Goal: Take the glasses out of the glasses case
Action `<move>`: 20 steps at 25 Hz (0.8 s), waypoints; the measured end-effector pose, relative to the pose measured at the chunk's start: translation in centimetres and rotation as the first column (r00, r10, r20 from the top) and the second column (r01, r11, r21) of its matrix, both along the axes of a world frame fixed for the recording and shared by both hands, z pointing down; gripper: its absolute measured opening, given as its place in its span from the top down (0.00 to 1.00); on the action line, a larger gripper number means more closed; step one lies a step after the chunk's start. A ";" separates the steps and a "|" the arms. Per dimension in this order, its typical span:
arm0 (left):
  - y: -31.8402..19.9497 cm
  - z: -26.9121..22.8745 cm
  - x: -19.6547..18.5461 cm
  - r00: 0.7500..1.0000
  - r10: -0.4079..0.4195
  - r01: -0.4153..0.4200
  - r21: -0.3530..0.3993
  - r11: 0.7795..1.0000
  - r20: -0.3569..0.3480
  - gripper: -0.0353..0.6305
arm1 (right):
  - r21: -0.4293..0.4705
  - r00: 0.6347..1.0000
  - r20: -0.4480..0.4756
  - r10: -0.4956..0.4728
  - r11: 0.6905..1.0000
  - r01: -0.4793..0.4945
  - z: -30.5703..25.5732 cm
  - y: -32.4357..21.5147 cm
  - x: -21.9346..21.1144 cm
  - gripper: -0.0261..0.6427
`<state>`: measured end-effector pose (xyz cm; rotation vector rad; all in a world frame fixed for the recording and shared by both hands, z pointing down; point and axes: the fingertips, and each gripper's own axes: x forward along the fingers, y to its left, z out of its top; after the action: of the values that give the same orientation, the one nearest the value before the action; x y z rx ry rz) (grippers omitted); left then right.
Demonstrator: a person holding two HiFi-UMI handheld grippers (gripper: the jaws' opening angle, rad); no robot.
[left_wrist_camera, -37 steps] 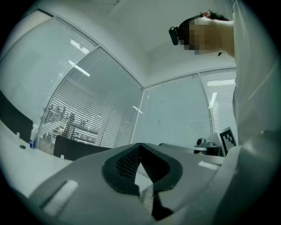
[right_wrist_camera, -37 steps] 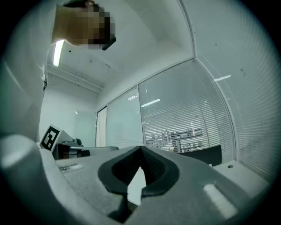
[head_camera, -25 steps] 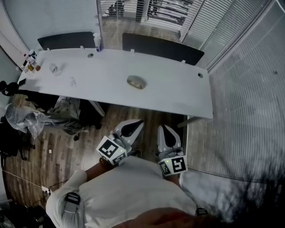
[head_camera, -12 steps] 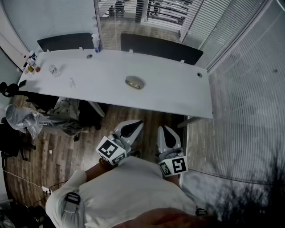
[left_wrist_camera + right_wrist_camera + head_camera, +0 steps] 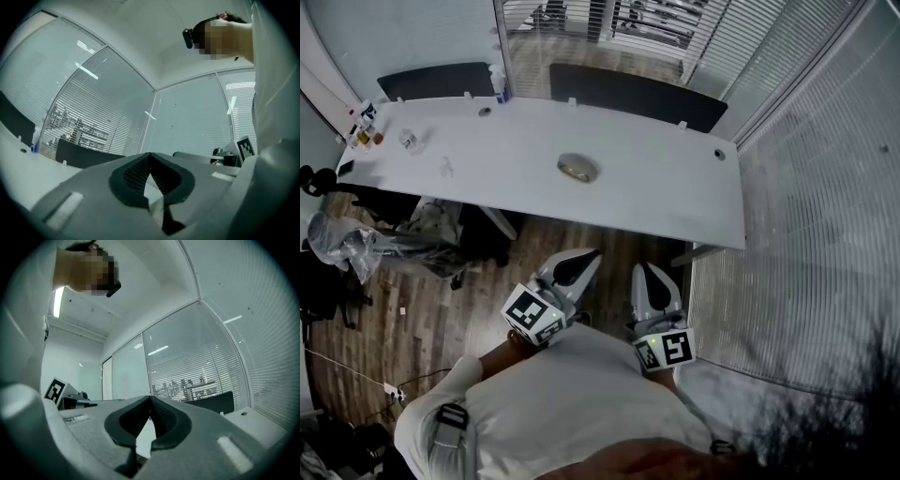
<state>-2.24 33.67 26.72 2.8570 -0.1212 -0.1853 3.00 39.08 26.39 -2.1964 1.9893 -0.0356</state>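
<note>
Since a second ago the surface (image 5: 656, 187) and case (image 5: 577, 168) have drifted slightly up-left in the head view. The case lies mid-surface, far from the left tool (image 5: 581, 261) and right tool (image 5: 645, 274); it is probably shut, though too small to tell.

Left gripper view: left tool pressed together, empty.

Right gripper view: right tool likewise.

Arriving with the tools unopened could shove the case away instead of gripping it.

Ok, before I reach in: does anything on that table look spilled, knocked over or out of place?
Nothing stands out. The pale oval glasses case lies alone midway along the long white table. The small items at its left end are too small to judge. Left gripper and right gripper are shut, empty.
</note>
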 end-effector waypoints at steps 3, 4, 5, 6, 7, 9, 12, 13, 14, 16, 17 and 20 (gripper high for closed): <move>-0.2 0.1 0.2 1.000 -0.009 0.009 0.001 1.000 0.003 0.94 | -0.009 1.000 0.007 -0.013 1.000 0.013 0.3 -0.2 0.1 0.96; -0.4 0.3 0.3 1.000 -0.011 0.011 0.002 1.000 0.001 0.94 | -0.014 1.000 0.010 -0.017 1.000 0.017 0.4 -0.4 0.2 0.96; -0.6 0.6 0.3 1.000 -0.012 0.012 0.001 1.000 0.000 0.94 | -0.019 1.000 0.013 -0.019 1.000 0.019 0.6 -0.5 0.3 0.96; -0.8 0.8 0.4 1.000 -0.015 0.015 -0.003 1.000 0.001 0.94 | -0.023 1.000 0.017 -0.020 1.000 0.021 0.8 -0.7 0.5 0.96; -1.0 0.9 0.5 1.000 -0.018 0.018 -0.007 1.000 0.003 0.94 | -0.025 1.000 0.021 -0.022 0.999 0.022 1.0 -1.0 0.6 0.96; -1.8 0.9 0.8 1.000 -0.025 0.025 -0.011 1.000 0.011 0.94 | -0.027 0.999 0.025 -0.025 0.999 0.026 1.1 -1.7 0.9 0.96; -3.0 1.5 1.2 1.000 -0.023 0.023 -0.009 1.000 0.011 0.94 | -0.033 0.999 0.027 -0.028 0.999 0.029 1.5 -3.1 1.3 0.96; -3.5 1.8 1.4 1.000 -0.022 0.022 -0.013 1.000 0.009 0.94 | -0.034 0.999 0.027 -0.027 0.999 0.028 1.6 -3.6 1.5 0.96; -4.0 1.8 1.6 1.000 -0.024 0.025 -0.019 1.000 0.011 0.94 | -0.035 0.999 0.028 -0.027 0.999 0.028 1.7 -4.1 1.8 0.96; -5.3 1.6 2.3 0.999 -0.029 0.030 -0.027 0.999 0.019 0.94 | -0.039 0.999 0.028 -0.026 0.999 0.027 1.9 -5.4 2.4 0.96; -6.0 1.6 2.6 0.999 -0.029 0.030 -0.029 0.999 0.019 0.94 | -0.042 0.999 0.027 -0.026 0.999 0.028 2.0 -6.1 2.7 0.96; -8.4 1.8 3.6 0.999 -0.027 0.027 -0.035 0.999 0.018 0.94 | -0.054 0.999 0.028 -0.026 0.998 0.028 2.3 -8.4 3.6 0.96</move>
<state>1.32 25.28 28.56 2.8233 -0.1649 -0.1616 6.58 30.67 28.70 -2.1896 2.0269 -0.1243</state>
